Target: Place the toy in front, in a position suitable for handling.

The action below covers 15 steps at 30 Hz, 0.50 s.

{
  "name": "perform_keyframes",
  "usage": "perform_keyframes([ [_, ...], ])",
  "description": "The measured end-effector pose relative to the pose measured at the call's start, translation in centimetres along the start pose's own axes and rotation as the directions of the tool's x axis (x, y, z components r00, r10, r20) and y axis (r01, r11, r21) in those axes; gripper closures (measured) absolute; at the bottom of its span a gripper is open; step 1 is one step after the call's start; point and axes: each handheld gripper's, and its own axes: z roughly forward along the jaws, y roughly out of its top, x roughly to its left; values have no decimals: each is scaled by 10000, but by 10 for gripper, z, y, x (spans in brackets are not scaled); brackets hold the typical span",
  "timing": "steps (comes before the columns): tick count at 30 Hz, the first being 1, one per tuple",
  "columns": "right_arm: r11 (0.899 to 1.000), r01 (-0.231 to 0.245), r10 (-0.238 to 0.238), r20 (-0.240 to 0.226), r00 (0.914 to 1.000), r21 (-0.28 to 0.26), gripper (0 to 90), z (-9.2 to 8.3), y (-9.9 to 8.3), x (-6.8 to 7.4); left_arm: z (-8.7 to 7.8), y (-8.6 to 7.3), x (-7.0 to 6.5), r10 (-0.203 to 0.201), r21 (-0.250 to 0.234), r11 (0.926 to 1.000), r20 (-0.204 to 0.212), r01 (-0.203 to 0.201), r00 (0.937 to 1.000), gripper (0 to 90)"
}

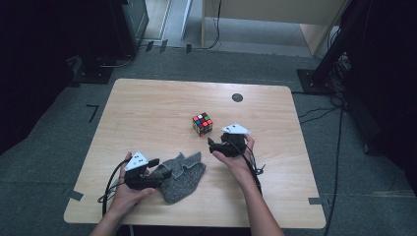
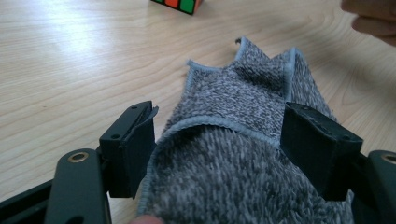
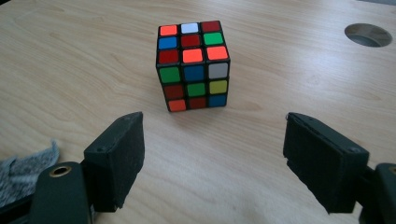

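Straddling grey cloth (image 2: 233,154) near counter (image 1: 147,103) front edge, left gripper (image 1: 147,172) jaws part-closed around fold, pads apparently touching its sides. Right gripper (image 3: 212,154) jaws open, empty; cube (image 3: 193,65) straight ahead, apart, nearer right hand.

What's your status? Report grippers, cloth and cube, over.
Left gripper closed on the grey cloth. Right gripper open, short of the puzzle cube, nothing between them. Cube upright on the table, apart from the cloth.
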Motion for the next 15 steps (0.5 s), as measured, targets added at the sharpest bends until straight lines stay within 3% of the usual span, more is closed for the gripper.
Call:
perform_keyframes([
  [1,10000,17,-17,58,10000,47,206,8,2,2,1,-1,-3,224,62,9997,54,-225,9997,317],
  [4,9999,77,-78,107,9999,89,197,16,5,4,2,-1,-4,404,105,9991,95,-405,9991,385],
  [5,9999,69,-70,111,9999,118,193,22,8,6,2,-3,-6,555,97,9984,133,-556,9984,511],
  [8,9999,78,-80,127,9999,151,181,32,15,9,3,-4,-6,622,45,9980,206,-623,9978,598],
  [15,9997,191,-194,148,9997,182,166,53,24,19,2,-5,-9,784,-106,9969,263,-782,9966,663],
])
